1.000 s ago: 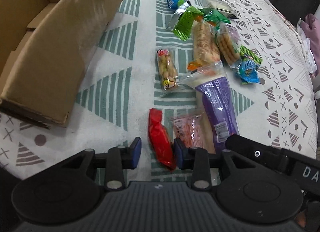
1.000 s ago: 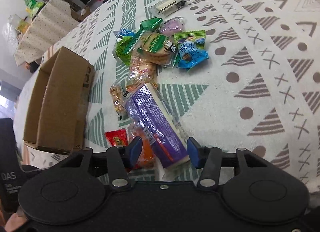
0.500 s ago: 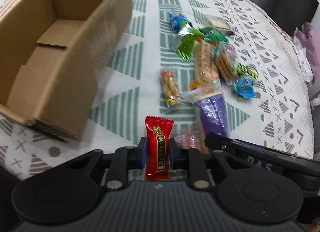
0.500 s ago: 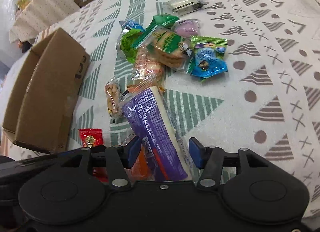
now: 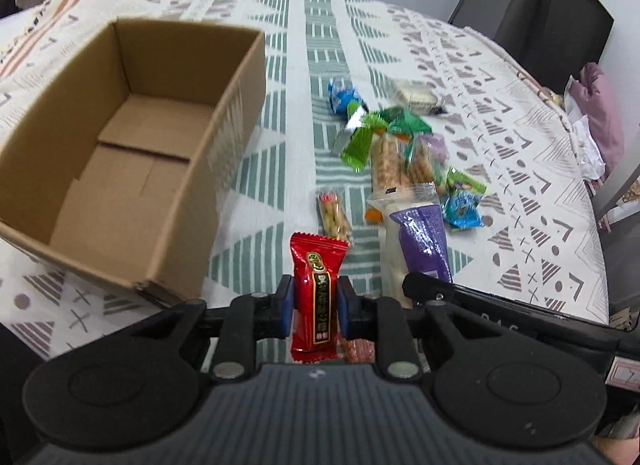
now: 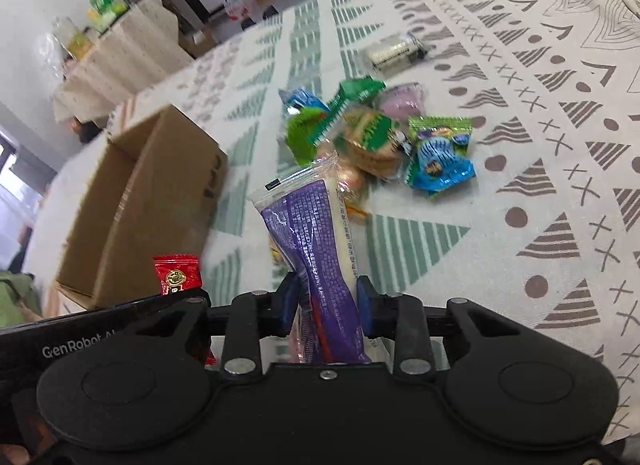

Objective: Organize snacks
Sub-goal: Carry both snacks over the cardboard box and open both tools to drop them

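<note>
On the patterned tablecloth the open cardboard box is biggest, with nothing in it. Right of it lies the heap of snacks. The right gripper, its jaws closing, pinches the purple packet. The left gripper, marked "GenRobot", clamps the red sachet upright beside the box; its gold characters are illegible.

The left black two-finger gripper is pointed steeply downward, its blue-padded fingers clamped on a red foil snack packet. The right gripper is angled down likewise, its fingers closing on a purple-and-white plastic packet.
</note>
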`<state>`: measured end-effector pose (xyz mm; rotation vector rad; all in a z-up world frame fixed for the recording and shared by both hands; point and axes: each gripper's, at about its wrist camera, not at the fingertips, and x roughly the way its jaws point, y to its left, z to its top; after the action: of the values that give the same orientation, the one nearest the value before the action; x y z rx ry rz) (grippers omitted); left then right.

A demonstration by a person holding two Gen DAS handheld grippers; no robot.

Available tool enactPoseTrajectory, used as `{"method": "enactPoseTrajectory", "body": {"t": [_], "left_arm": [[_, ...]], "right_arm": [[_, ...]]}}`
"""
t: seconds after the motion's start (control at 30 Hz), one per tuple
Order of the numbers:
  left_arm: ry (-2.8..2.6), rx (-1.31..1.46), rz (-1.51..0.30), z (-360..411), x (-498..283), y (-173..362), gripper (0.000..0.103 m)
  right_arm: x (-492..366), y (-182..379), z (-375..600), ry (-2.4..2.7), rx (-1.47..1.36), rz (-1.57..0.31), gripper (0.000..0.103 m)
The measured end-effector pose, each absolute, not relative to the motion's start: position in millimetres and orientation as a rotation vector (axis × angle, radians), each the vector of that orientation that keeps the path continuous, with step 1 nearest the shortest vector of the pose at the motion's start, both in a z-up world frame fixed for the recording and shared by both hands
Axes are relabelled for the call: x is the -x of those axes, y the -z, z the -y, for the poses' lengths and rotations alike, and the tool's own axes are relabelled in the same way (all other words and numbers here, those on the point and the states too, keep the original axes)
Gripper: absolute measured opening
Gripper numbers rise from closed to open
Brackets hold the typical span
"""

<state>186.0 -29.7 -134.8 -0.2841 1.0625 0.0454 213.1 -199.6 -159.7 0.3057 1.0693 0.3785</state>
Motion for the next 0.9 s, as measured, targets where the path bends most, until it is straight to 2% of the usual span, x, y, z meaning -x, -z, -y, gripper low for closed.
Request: {"method": "enactPoseTrajectory", "body": {"t": [0.5, 0.9], "left_arm": [[-0.086, 0.277, -0.929, 4, -161, 76, 0.021], [-0.150, 0.307, -0.860, -47, -149, 57, 0.021]], "right_arm": [[-210, 124, 183, -0.533, -0.417, -0.932, 0.030], [-206, 115, 141, -0.593, -0.424, -0.898, 0.030]]}}
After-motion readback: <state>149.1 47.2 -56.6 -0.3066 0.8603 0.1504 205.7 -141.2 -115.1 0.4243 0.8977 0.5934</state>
